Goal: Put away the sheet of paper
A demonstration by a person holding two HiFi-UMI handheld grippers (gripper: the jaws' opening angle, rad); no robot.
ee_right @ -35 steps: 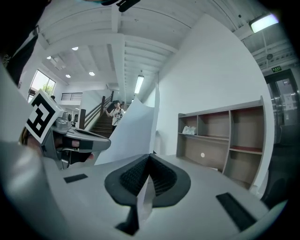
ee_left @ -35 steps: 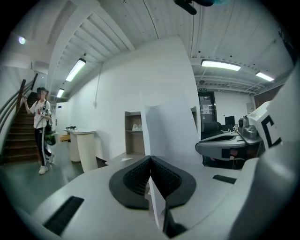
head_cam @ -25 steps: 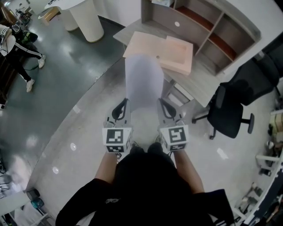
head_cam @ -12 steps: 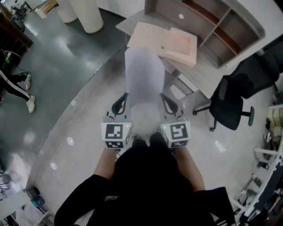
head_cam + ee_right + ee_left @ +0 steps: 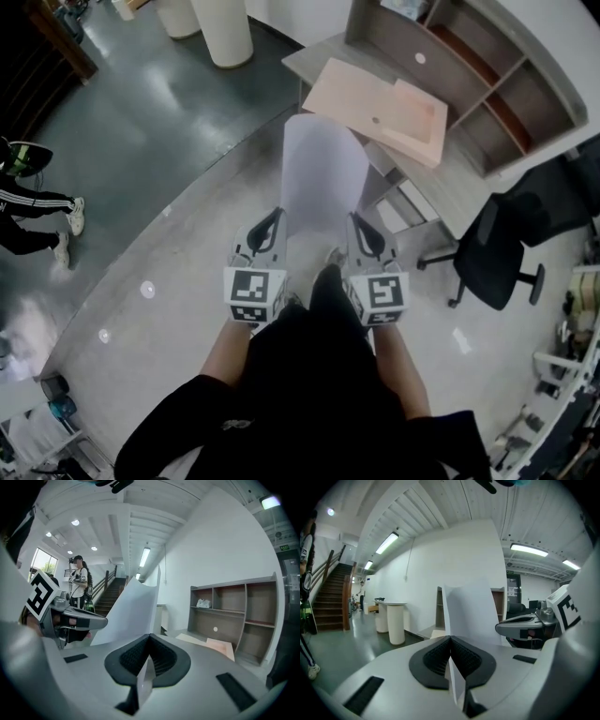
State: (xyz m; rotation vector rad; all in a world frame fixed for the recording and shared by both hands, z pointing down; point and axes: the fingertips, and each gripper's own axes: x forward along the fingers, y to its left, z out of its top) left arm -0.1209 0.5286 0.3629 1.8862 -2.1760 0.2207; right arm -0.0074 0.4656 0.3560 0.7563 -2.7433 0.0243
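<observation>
**Holding the sheet between two closed claws**

Gripping the sheet of paper (image 5: 319, 178) from both sides, the person stands on a pale floor (image 5: 178, 272) with both grippers held out in front. The left gripper (image 5: 266, 229) has its jaws pressed together on the sheet's left edge; in the left gripper view the paper runs as a thin line between the black ribbed pads (image 5: 435, 658) and rises tall above them. The right gripper (image 5: 362, 234) is likewise clamped on the right edge, with the sheet leaning away to the left of its pads (image 5: 165, 660). From the head view the paper is off the ground, bowed and reaching forward from between the grippers. Beyond it stands a grey desk (image 5: 317, 54) bearing pink boards (image 5: 375, 98); an open shelf unit (image 5: 487, 89) rises behind the desk; a black office chair (image 5: 502, 248) stands to the right. Another person (image 5: 28, 202) is well apart at the far left.
</observation>
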